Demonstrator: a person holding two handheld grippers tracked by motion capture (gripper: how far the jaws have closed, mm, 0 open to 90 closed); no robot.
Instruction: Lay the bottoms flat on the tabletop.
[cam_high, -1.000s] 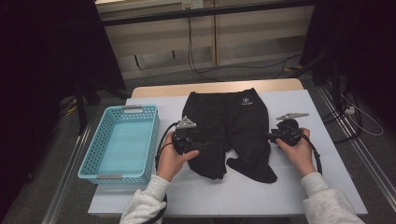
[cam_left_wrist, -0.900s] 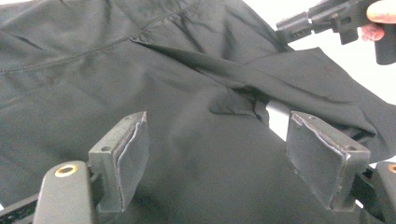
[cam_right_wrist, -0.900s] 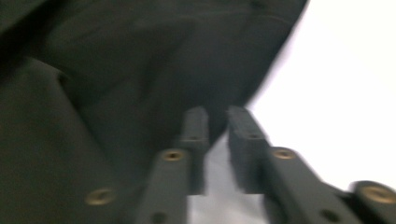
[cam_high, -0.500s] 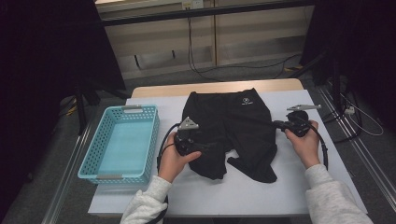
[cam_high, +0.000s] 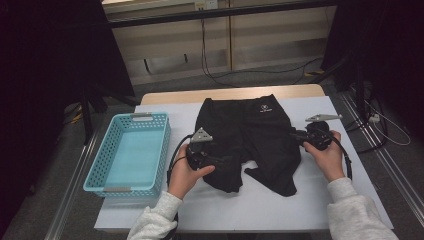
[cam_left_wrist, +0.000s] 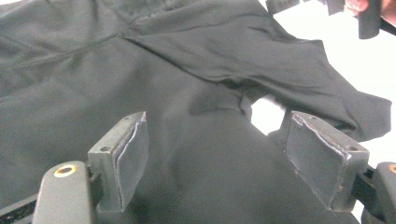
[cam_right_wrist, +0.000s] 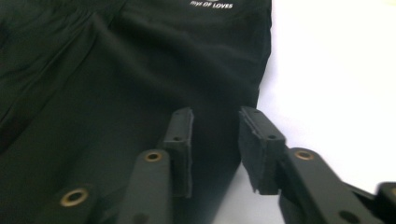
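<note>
Black shorts (cam_high: 250, 135) lie flat on the white table, waistband at the far side, a small white logo near the top. My left gripper (cam_high: 222, 161) rests over the crumpled left leg. Its jaws stand wide apart above the black fabric (cam_left_wrist: 196, 93) without pinching it, so the left gripper (cam_left_wrist: 217, 154) is open. My right gripper (cam_high: 296, 135) points at the shorts' right edge. Its jaws have just been opening, and the right gripper (cam_right_wrist: 215, 144) now has a gap over the fabric edge (cam_right_wrist: 233, 93), pads not pressing on it.
A light blue plastic basket (cam_high: 167, 145) stands at the left of the table (cam_high: 260, 205), close to my left hand. Bare white surface lies in front of the shorts and to their right. Cables run across the floor beyond the table.
My right hand has moved a little farther back and to the right along the shorts' right edge. The left hand and the shorts have stayed put.
</note>
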